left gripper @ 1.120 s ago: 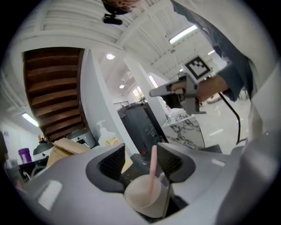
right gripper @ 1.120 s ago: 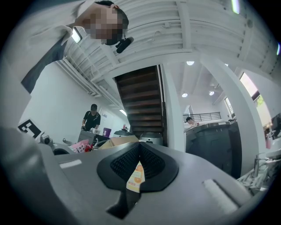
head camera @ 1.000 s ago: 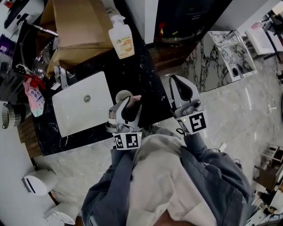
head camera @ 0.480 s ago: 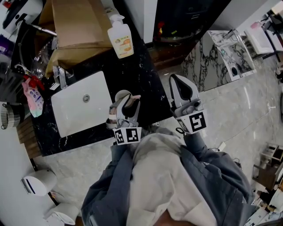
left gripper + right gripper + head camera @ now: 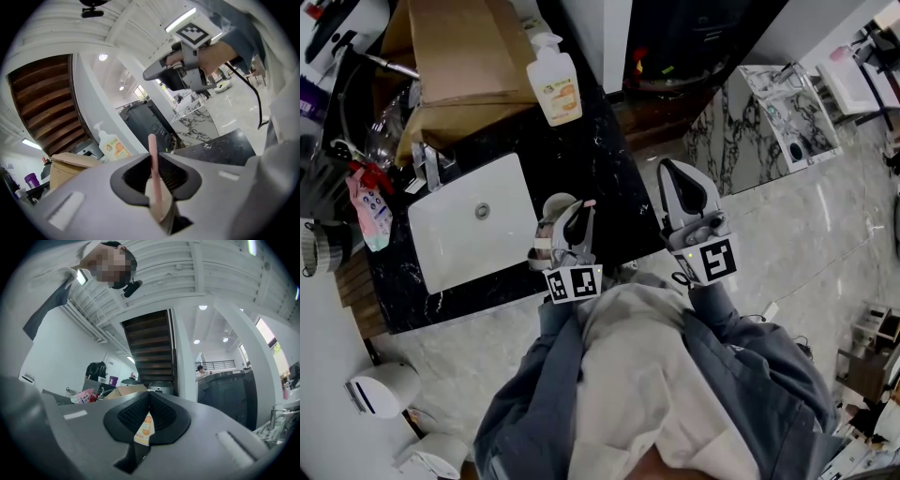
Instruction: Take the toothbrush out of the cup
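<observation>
A pale cup [image 5: 553, 204] stands on the black counter [image 5: 581, 150] just right of the sink. A pink toothbrush [image 5: 589, 202] sticks up out of it. My left gripper [image 5: 573, 219] reaches over the cup, and its jaws have just been closing. In the left gripper view the pads press on the pink toothbrush [image 5: 153, 164] from both sides, with the cup [image 5: 149, 194] showing behind it. My right gripper [image 5: 667, 169] hovers off the counter's right edge, shut and empty, and it also appears high in the left gripper view [image 5: 173, 75].
A white sink basin [image 5: 478, 225] with a faucet [image 5: 427, 164] lies left of the cup. A soap pump bottle [image 5: 555, 84] and a cardboard box [image 5: 459, 56] stand at the back. Marble floor spreads to the right of the counter.
The left gripper's jaws, wide apart before, have closed onto the toothbrush. The gripper sank slightly toward the cup. The right gripper has stayed still.
</observation>
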Action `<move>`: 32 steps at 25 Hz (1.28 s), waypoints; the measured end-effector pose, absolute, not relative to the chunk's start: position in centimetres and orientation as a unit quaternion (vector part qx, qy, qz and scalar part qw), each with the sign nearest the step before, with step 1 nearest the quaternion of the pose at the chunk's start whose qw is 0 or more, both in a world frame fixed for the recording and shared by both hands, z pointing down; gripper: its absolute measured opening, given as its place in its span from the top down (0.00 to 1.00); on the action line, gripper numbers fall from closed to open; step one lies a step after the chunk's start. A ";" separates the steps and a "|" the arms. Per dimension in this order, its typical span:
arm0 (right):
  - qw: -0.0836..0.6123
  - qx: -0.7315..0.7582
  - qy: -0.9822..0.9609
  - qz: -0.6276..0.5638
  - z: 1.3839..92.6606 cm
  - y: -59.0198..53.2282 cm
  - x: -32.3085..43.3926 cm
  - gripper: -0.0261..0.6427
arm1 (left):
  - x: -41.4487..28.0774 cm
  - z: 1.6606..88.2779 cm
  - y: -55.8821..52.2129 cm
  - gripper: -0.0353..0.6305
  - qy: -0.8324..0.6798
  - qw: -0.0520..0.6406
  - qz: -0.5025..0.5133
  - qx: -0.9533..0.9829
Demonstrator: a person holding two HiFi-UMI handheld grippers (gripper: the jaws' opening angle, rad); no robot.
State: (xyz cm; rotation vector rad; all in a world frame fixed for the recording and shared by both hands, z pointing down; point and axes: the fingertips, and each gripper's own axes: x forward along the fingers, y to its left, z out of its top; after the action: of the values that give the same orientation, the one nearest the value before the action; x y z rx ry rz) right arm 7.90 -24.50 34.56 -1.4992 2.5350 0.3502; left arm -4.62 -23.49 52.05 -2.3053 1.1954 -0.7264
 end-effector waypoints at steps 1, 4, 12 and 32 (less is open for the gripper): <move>0.088 -0.504 0.851 0.118 34.5 -24.5 7.9 0.96 | -4.6 52.0 -23.5 0.78 0.433 0.221 -0.261 -0.834; 0.087 -0.503 0.852 0.118 34.6 -24.6 8.0 0.96 | -4.6 51.9 -23.5 0.79 0.435 0.221 -0.258 -0.834; 0.090 -0.495 0.856 0.117 34.5 -24.8 7.5 0.96 | -5.3 47.4 -23.3 0.80 0.470 0.205 -0.187 -0.838; 0.112 -0.440 0.884 0.108 34.3 -24.7 3.0 0.96 | -16.1 36.0 -21.4 0.80 0.586 0.085 0.090 -0.801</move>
State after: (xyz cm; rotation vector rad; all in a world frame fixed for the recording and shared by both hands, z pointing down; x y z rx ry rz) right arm 2.96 -24.72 34.28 -1.2930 2.5955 0.3157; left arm -16.10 -21.38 36.01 -2.3879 1.7487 0.2679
